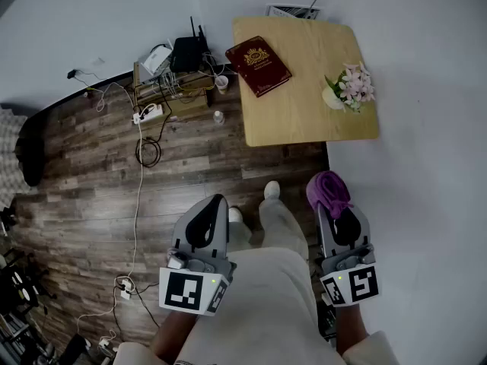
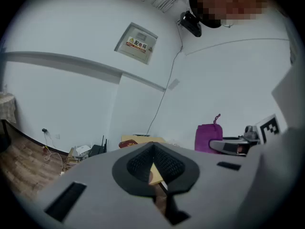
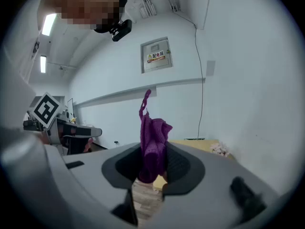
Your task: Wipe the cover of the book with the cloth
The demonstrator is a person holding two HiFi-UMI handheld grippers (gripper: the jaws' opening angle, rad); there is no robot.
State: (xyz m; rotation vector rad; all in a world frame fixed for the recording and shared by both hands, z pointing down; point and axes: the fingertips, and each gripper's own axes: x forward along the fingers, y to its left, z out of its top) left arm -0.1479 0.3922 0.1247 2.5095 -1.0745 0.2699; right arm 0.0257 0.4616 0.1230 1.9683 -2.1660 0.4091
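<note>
A dark red book (image 1: 259, 65) with a gold emblem lies on the left part of a small wooden table (image 1: 304, 120); it also shows small and far off as the book (image 2: 135, 142) in the left gripper view. My right gripper (image 1: 338, 213) is held well short of the table, over the floor, shut on a purple cloth (image 1: 329, 191). That cloth (image 3: 152, 144) stands up between its jaws in the right gripper view. My left gripper (image 1: 207, 217) hangs beside it, shut with nothing between its pads.
A small bunch of pink flowers (image 1: 348, 86) sits on the table's right side. Cables, a power strip (image 1: 150, 113) and a black router (image 1: 187, 52) clutter the wooden floor left of the table. White walls close in behind and to the right.
</note>
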